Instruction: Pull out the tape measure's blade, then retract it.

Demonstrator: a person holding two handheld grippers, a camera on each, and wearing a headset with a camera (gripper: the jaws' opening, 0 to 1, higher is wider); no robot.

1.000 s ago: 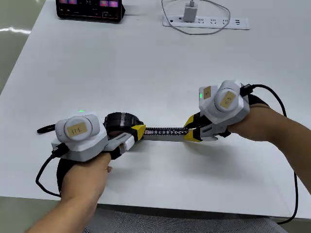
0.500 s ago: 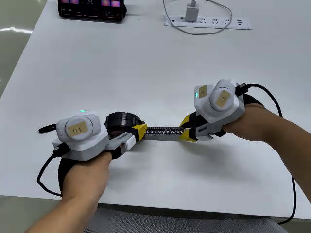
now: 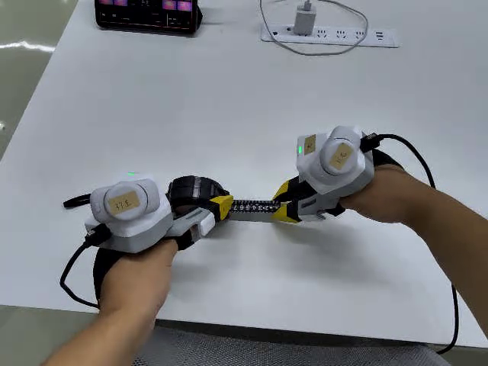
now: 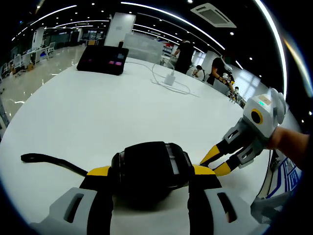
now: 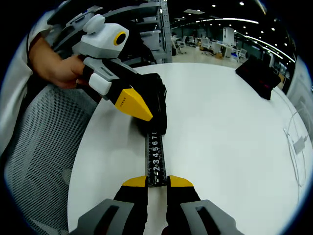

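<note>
Your left claw (image 4: 151, 172) clamps the black tape measure (image 3: 191, 194) on the white counter (image 3: 229, 114). Your right claw (image 5: 157, 182), to its right, pinches the short exposed blade (image 5: 155, 154).

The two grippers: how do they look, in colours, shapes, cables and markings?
The left gripper and the right gripper look alike: a rounded white housing with a tan sticker on top and a small green light, pale grey slotted fingers ending in yellow tips, and a black cable at the rear. The forearms are bare.
</note>
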